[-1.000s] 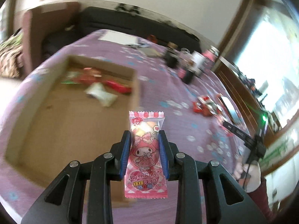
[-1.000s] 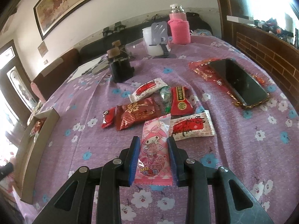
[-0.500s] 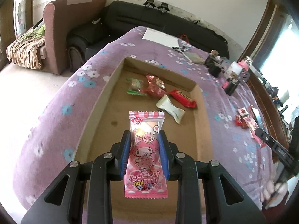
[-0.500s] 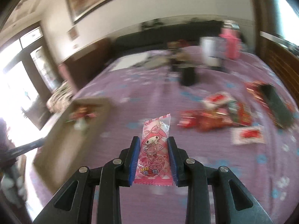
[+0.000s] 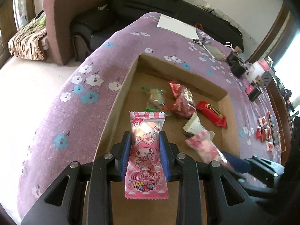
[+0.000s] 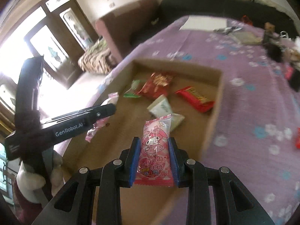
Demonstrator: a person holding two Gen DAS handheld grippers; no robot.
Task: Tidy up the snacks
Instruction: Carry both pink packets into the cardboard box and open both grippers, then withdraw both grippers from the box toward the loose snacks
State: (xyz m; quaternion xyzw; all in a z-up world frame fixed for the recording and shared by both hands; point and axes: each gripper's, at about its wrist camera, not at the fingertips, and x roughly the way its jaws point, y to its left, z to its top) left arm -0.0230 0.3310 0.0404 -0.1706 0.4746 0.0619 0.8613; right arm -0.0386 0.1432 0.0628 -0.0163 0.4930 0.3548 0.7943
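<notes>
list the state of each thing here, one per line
left hand-held gripper: shut on a pink candy pack
right hand-held gripper: shut on a second pink pack
cardboard box: open-topped, four snacks lying loose inside
red bar: flat in box

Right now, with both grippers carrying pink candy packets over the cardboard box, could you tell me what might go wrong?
1. The right gripper and left gripper are close together over the cardboard box; they could collide on release.
2. The right gripper's My Melody packet hangs near the box's right wall; released early, it might land on the purple tablecloth.
3. The left gripper's My Melody packet may drop onto the white wrapper or green packet, leaving a pile.
</notes>
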